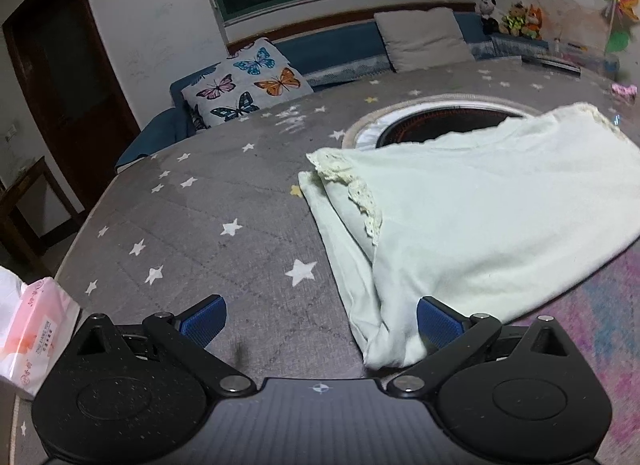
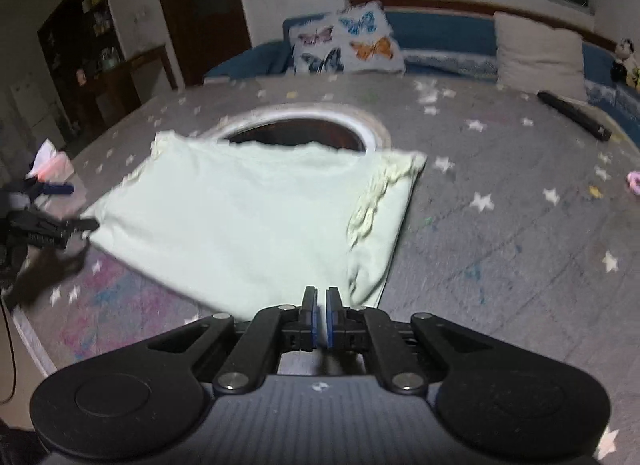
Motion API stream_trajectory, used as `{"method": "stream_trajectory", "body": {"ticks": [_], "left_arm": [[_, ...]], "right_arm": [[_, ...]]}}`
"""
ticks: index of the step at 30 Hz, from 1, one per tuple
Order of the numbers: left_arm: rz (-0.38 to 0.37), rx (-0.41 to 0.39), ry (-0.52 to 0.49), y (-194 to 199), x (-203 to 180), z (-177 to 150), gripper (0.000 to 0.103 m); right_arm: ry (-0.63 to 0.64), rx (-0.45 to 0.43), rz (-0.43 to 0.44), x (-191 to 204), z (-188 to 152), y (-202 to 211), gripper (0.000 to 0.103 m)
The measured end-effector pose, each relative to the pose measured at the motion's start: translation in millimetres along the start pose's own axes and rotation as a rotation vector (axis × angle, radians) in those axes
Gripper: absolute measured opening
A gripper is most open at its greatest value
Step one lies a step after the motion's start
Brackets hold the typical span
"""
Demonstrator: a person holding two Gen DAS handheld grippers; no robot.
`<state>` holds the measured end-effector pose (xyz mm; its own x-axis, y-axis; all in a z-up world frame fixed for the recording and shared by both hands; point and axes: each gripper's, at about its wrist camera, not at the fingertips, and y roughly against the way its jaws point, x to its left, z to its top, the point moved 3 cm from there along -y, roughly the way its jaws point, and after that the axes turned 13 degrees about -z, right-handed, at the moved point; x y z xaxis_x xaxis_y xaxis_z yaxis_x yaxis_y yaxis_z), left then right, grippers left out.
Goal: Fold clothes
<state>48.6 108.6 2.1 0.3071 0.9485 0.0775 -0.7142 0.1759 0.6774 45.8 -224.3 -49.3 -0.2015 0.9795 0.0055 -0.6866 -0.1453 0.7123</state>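
Observation:
A cream garment [image 1: 480, 205] with lace-trimmed sleeves lies folded on the grey star-printed table cover [image 1: 208, 233]. My left gripper [image 1: 320, 323] is open at the garment's near left corner. That corner lies just inside its right finger, and nothing is gripped. In the right wrist view the garment [image 2: 248, 217] spreads out ahead. My right gripper [image 2: 321, 299] is shut at the garment's near edge, with a thin strip of pale cloth between its pads. The left gripper [image 2: 76, 207] shows at the garment's left corner, its jaws apart.
A round opening [image 1: 440, 125] in the table lies under the garment's far edge. A tissue pack [image 1: 28, 325] sits at the table's left edge, a black bar [image 2: 574, 115] and a pink item [image 2: 634, 181] at the far right. A sofa with a butterfly pillow [image 1: 248, 85] stands behind.

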Motion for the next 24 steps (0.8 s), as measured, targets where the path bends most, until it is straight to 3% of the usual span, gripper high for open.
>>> {"method": "stream_trajectory", "body": {"ticks": [2,8,12,19,24], "left_arm": [[-0.004,-0.013,0.017,1.9,0.3,2.1,0.103],[-0.028,-0.008,0.069,4.2,3.9,-0.7,0.098],[-0.055,-0.011,0.137,9.1,8.1,-4.6,0.086],[-0.093,0.002,0.169,8.8,5.8,-15.1,0.065],[-0.118,-0.011,0.244,14.6,14.1,-16.8,0.064]], "right_arm": [[-0.017,-0.018,0.000,-2.1,4.1,1.6,0.006],[-0.029,0.046,-0.002,-1.5,-4.9,-23.0,0.007],[-0.019,0.021,-0.010,-2.6,5.5,-12.9,0.007],[-0.030,-0.005,-0.009,0.4,22.0,-24.9,0.008],[-0.033,0.026,-0.016,-1.3,18.3,-33.8,0.012]]}}
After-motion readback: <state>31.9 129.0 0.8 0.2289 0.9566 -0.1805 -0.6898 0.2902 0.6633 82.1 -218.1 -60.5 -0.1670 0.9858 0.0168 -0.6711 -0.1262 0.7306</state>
